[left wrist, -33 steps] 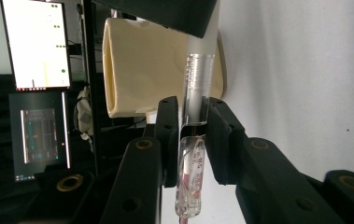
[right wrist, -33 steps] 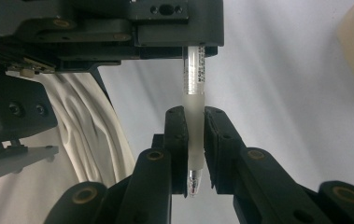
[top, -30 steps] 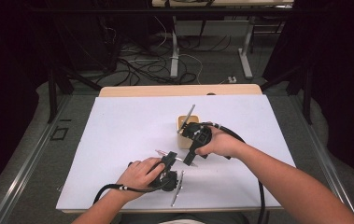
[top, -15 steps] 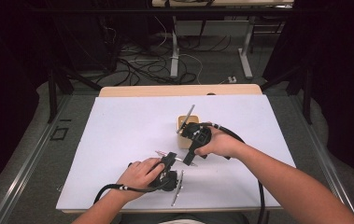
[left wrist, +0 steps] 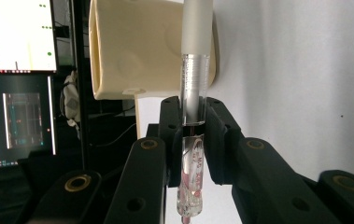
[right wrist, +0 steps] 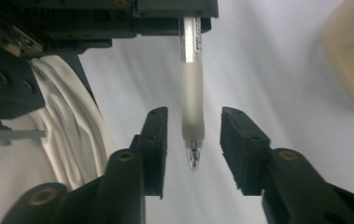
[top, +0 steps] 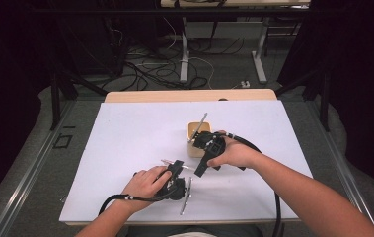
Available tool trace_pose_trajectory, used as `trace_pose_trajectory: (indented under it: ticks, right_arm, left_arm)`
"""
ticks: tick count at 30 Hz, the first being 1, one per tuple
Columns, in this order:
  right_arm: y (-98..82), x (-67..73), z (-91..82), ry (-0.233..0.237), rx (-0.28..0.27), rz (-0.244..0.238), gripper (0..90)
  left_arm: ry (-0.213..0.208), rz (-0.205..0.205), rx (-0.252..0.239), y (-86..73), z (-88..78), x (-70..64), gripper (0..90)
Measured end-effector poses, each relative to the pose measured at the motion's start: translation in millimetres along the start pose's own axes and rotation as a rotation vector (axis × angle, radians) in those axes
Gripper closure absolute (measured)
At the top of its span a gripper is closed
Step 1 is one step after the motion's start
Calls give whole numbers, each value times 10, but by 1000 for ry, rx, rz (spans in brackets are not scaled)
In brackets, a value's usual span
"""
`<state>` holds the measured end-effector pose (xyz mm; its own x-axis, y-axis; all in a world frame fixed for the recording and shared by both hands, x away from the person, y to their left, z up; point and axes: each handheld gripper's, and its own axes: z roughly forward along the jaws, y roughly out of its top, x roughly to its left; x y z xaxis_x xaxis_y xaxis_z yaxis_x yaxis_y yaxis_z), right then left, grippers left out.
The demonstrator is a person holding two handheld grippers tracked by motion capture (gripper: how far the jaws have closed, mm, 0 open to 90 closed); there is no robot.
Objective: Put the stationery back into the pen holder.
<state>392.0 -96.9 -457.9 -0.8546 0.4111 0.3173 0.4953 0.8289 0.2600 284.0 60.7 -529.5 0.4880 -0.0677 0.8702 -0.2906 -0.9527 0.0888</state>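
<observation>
Clear plastic pen (left wrist: 192, 140) with frosted rubbery grip sits clamped in my left gripper (left wrist: 189, 135), near the cream square cup (top: 197, 132). My right gripper (right wrist: 193, 154) stands open around its tip above the white bench (top: 125, 133).

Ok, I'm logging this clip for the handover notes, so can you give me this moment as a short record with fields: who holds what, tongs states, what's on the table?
Surface: white table
Left tongs: shut on the pen
Pen: clear barrel, frosted grip, tip pointing away from the left tongs
Right tongs: open, jaws either side of the pen's tip end, not touching it
Cream cup: upright beyond the right hand, a thin stick leaning out of it
Second pen: lying on the table beside the left hand
</observation>
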Motion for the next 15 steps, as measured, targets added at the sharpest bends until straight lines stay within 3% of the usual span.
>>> trace_pose_trajectory:
  ticks: [2, 4, 5, 6, 7, 11, 12, 13, 15]
  right_arm:
    - [-16, 0, -4, -31, 8, -11, 574]
    - [-43, -11, 12, -11, -17, -1, 529]
    - [-50, -10, 1, -43, 0, -9, 520]
    - [-58, 1, -9, -62, 12, -1, 515]
    - [-76, -14, 3, -35, -20, -5, 509]
    - [-122, -24, -30, -63, -42, -10, 494]
    - [-132, -26, -39, -68, -51, -19, 482]
    - [-144, -34, -46, -72, -64, -25, 468]
    - [-172, -41, -67, -86, -77, -24, 463]
  left_arm:
    - [-2, 8, 9, -10, 2, 16, 792]
    - [-7, 14, 13, -15, 5, 27, 792]
    - [-11, -11, 22, -31, 9, 22, 792]
    - [-4, -10, 23, -37, 12, 27, 792]
    - [-12, -14, 28, -43, 12, 35, 792]
    - [-17, -31, 32, -57, 20, 50, 792]
    - [-22, -51, 32, -67, 25, 59, 792]
    - [-38, 0, 83, -67, 5, 104, 792]
    - [-45, -7, 86, -71, 7, 117, 793]
